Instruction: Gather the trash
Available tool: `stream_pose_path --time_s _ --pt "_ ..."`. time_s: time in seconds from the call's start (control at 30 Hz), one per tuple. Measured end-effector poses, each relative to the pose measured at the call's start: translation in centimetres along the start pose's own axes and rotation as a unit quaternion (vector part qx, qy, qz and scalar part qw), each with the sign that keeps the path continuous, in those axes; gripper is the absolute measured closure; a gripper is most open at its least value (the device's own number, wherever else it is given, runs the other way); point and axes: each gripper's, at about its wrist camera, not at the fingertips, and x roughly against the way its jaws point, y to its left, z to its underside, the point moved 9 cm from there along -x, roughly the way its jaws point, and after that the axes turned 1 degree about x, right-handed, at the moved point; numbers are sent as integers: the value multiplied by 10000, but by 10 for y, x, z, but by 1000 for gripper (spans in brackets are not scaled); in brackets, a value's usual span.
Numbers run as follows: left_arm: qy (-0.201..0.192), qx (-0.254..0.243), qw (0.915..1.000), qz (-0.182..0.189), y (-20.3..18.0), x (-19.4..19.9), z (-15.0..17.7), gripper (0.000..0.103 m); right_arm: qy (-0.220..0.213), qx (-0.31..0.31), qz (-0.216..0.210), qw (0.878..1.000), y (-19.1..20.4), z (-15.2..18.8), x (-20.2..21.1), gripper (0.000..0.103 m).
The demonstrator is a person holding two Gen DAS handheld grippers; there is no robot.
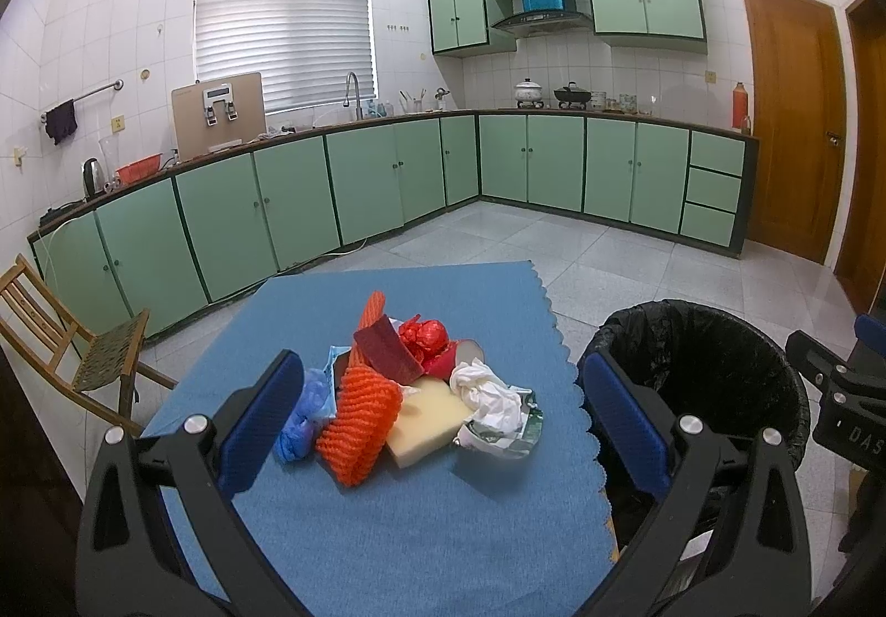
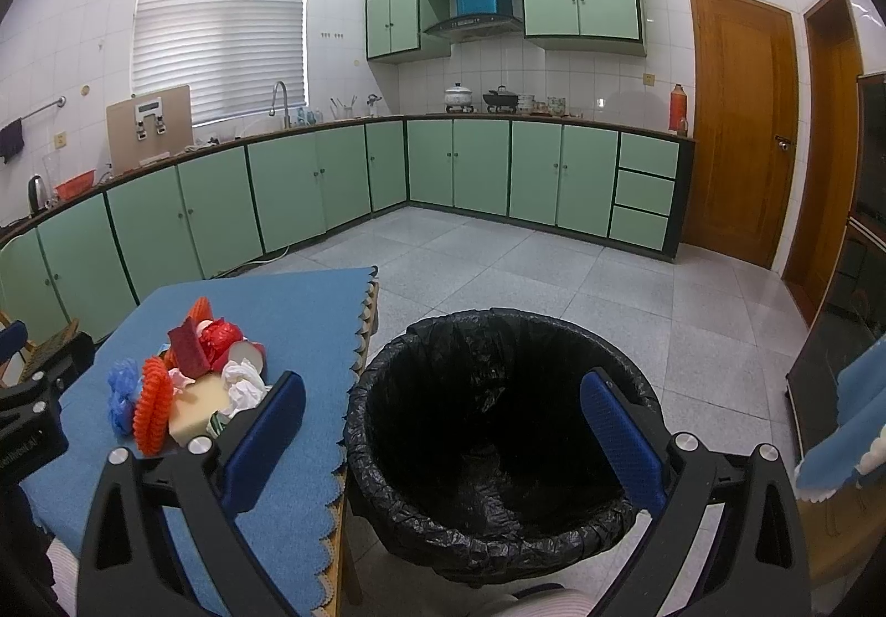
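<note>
- Left gripper (image 1: 440, 420): wide open, empty, hanging over the near part of the blue tablecloth (image 1: 421, 534), pointed at the trash pile.
- Right gripper (image 2: 443, 434): wide open, empty, held above the bin (image 2: 498, 539) beside the table's right edge; the black liner looks empty.
- Pile, nearest first: orange foam net (image 1: 360, 428), blue plastic bag (image 1: 302, 423), pale foam block (image 1: 426, 420), crumpled foil wrapper (image 1: 501, 437), white tissue (image 1: 487, 392). Behind: dark red piece (image 1: 390, 354), red mesh ball (image 1: 426, 337).
- Judgement: take one front, loose item first; the net is closest to the left gripper.
- Pinch soft items low and fully, lift clear before crossing to the bin.
- Risk: neighbours snagging, cloth dragged along.
</note>
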Motion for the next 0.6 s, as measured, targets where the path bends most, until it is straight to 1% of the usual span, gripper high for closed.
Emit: stream_pose_path --time_s 0.6 --pt "87 4 10000 2 0 -7 5 5 45 -6 -46 10000 3 3 -3 6"
